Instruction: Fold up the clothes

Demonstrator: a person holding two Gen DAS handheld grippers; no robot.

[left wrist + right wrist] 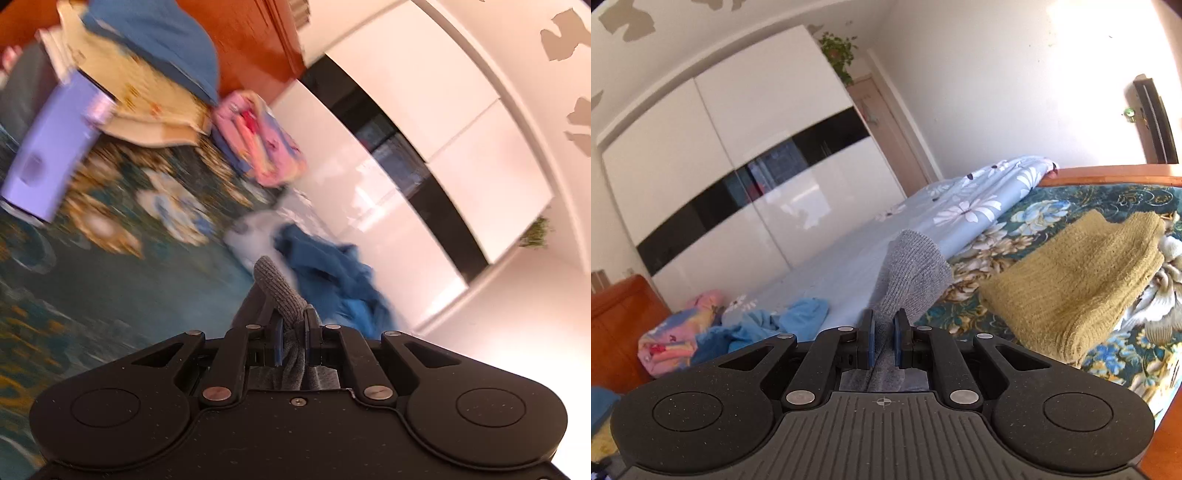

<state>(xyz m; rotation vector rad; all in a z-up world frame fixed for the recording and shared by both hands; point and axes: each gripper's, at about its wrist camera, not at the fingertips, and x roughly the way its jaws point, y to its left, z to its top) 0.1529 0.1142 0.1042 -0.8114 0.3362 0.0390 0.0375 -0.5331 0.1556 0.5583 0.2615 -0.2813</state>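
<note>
Grey knit garment pinched by both grippers above the bed

Grey knit garment (pixel 280 291) sat clamped between the fingers of the left gripper (pixel 294 332), its ribbed end sticking up toward 12 o'clock past the tips. The right gripper (pixel 884 338) likewise had its fingers closed on grey knit fabric (pixel 908 269), a cuff-like ribbed edge rising at 12 o'clock. Whether both held one piece could not be told.

Below lay a bed with a teal floral cover (pixel 1108 195). In the right wrist view a folded mustard-yellow knit (pixel 1071 280) rested on it at 2 o'clock, a pale blue flowered sheet (pixel 960 206) stretched at 12 o'clock, and crumpled blue clothes (pixel 798 317) lay at 9 o'clock just beside a pink patterned bundle (pixel 668 343). A white wardrobe with a black band (pixel 746 122) stood behind.

The left wrist view was motion-blurred: a stack topped by blue cloth (pixel 155 40) at 11 o'clock, and a lilac box (pixel 51 147) at 9 o'clock.

No brand, label or writing could be read anywhere.
</note>
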